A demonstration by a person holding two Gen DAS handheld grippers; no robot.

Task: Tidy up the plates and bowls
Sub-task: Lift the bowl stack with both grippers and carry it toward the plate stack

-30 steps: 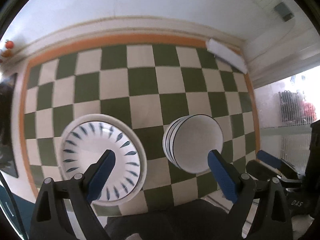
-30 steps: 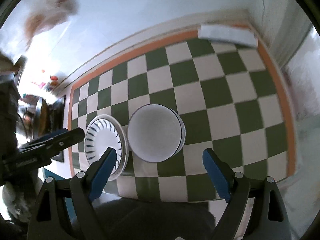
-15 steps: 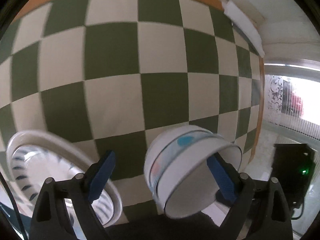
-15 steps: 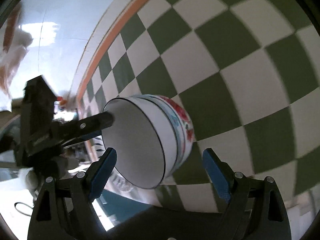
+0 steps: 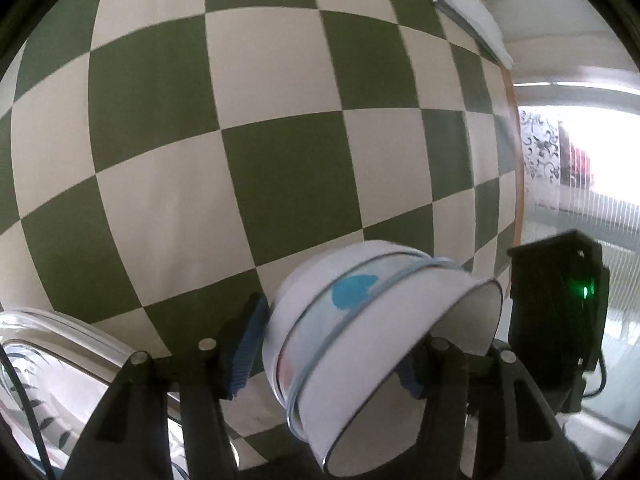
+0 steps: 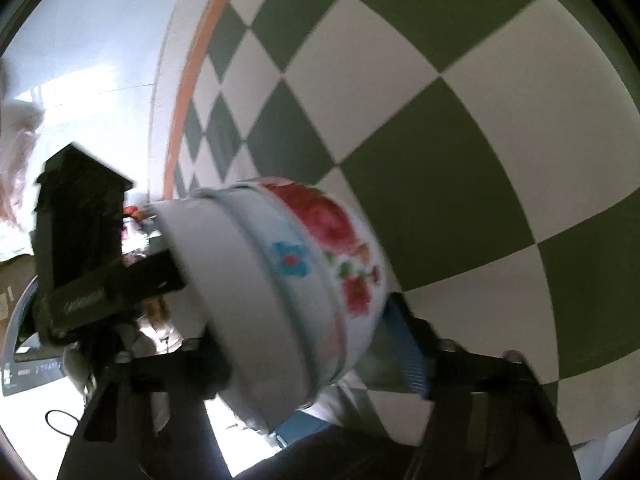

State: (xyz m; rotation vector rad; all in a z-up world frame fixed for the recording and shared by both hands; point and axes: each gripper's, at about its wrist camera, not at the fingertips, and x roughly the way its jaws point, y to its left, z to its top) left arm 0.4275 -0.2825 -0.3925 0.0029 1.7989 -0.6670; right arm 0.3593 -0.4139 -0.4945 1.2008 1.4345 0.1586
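A nested stack of white bowls [image 5: 360, 292] with blue and red flower prints sits on the green-and-white checked cloth [image 5: 280, 160]. My left gripper [image 5: 332, 352] is closing on one side of the stack's wall. Its left pad touches the outside and its right finger sits within the rim. From the opposite side my right gripper [image 6: 304, 344] is also closing on the bowls [image 6: 320, 240]. The right gripper's blue right pad [image 6: 408, 352] lies against the flowered outside, and its left finger is hidden behind the rim. A white plate [image 5: 48, 360] with dark leaf marks lies at lower left.
The black body of the right gripper [image 5: 556, 308] stands close beyond the bowls. The left gripper's body [image 6: 80, 248] shows across them in the right wrist view. A folded white cloth [image 5: 460, 8] lies at the table's far corner. The orange table border [image 6: 188, 80] runs beside a white wall.
Both grippers came down from above the table onto the bowl stack. Their jaws narrowed from wide apart to either side of its wall. The plate slid to the left view's corner.
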